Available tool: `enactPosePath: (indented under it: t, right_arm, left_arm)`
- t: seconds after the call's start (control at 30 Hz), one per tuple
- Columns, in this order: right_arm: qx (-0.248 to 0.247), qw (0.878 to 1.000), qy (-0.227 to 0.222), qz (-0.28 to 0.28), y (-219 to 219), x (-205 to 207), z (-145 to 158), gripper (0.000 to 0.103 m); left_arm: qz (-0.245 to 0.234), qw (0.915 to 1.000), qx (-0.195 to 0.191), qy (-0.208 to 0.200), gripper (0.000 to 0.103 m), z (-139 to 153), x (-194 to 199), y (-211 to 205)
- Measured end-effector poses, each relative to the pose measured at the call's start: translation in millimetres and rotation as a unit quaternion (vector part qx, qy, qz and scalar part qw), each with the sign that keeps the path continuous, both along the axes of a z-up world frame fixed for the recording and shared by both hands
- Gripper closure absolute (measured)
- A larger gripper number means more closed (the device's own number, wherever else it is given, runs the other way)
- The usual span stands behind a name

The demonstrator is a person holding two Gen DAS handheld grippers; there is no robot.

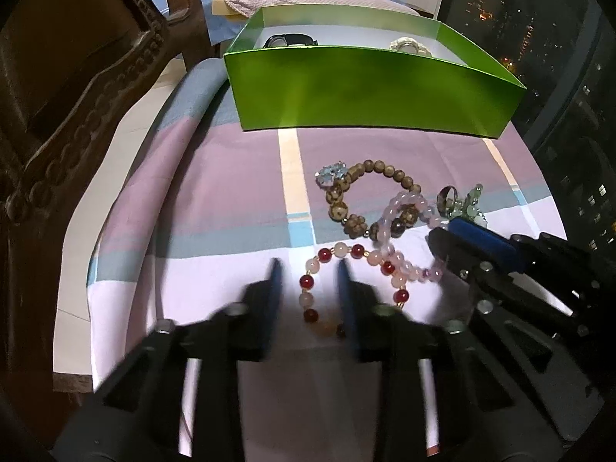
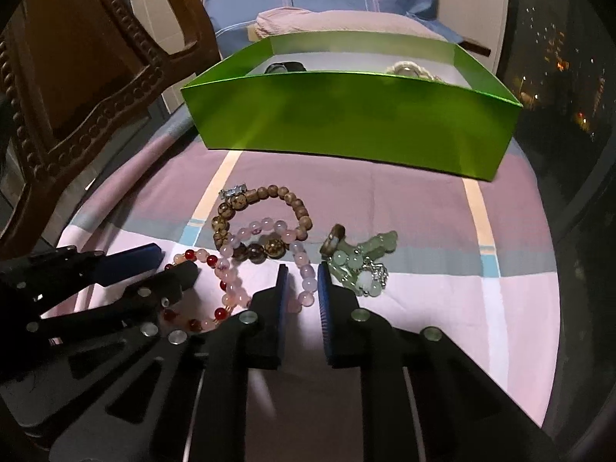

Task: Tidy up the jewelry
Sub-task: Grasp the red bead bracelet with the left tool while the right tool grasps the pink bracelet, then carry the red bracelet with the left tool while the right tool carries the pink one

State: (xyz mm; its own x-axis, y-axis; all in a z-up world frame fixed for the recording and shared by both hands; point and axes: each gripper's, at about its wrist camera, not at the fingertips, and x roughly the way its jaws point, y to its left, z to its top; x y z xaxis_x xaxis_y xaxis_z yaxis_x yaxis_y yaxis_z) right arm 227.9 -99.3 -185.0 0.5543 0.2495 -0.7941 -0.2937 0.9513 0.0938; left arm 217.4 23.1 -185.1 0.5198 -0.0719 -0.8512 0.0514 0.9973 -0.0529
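Several bead bracelets lie on the checked cloth in front of a green box [image 1: 369,88] [image 2: 354,123]. My left gripper [image 1: 310,273] is open, its fingers either side of the left arc of a red and pink bead bracelet [image 1: 308,281] [image 2: 210,260]. My right gripper [image 2: 302,281] is open over the end of a pale pink bead bracelet [image 2: 304,265] [image 1: 408,208]. A brown wooden bead bracelet [image 1: 369,196] [image 2: 261,219] with a silver charm lies behind. A green bead piece [image 2: 358,261] [image 1: 467,208] with a ring lies to the right.
The box holds a black watch [image 1: 290,40] [image 2: 285,66] and a white woven bracelet [image 1: 408,44] [image 2: 408,67]. A carved wooden chair [image 1: 77,88] [image 2: 77,88] stands at the left. A pillow lies behind the box. A dark window is at the right.
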Motion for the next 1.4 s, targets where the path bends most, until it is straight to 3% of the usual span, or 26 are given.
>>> enactPosePath:
  t: [0.17, 0.27, 0.47, 0.57, 0.73, 1.0, 1.4]
  right_arm:
    - [0.039, 0.999, 0.010, -0.009, -17.1, 0.7, 2.9, 0.095]
    - [0.067, 0.998, -0.002, -0.007, -26.6, -10.5, 19.5, 0.095]
    - [0.132, 0.988, -0.075, -0.004, -75.9, -66.0, 104.5, 0.095]
    - [0.137, 0.983, -0.119, 0.002, -96.1, -98.8, 146.7, 0.095]
    - [0.145, 0.976, -0.160, 0.008, -114.1, -145.9, 188.6, 0.095]
    - [0.138, 0.972, -0.189, 0.018, -118.7, -197.8, 205.8, 0.095]
    - [0.134, 0.969, -0.205, 0.028, -115.8, -228.0, 213.3, 0.095]
  left_arm:
    - [0.005, 0.9996, -0.027, -0.003, 0.096, 2.5, -3.0, 6.6]
    - [0.000, 0.9991, -0.027, -0.031, 0.096, 19.8, -15.3, 8.4]
    - [-0.013, 0.9908, -0.065, -0.118, 0.096, 96.1, -67.5, 19.1]
    - [-0.022, 0.9862, -0.079, -0.144, 0.096, 126.7, -94.2, 20.9]
    - [-0.034, 0.9766, -0.108, -0.183, 0.096, 175.2, -141.4, 16.0]
    - [-0.050, 0.9690, -0.106, -0.218, 0.096, 212.3, -203.2, 0.3]
    - [-0.060, 0.9694, -0.103, -0.214, 0.096, 212.6, -229.8, -15.1]
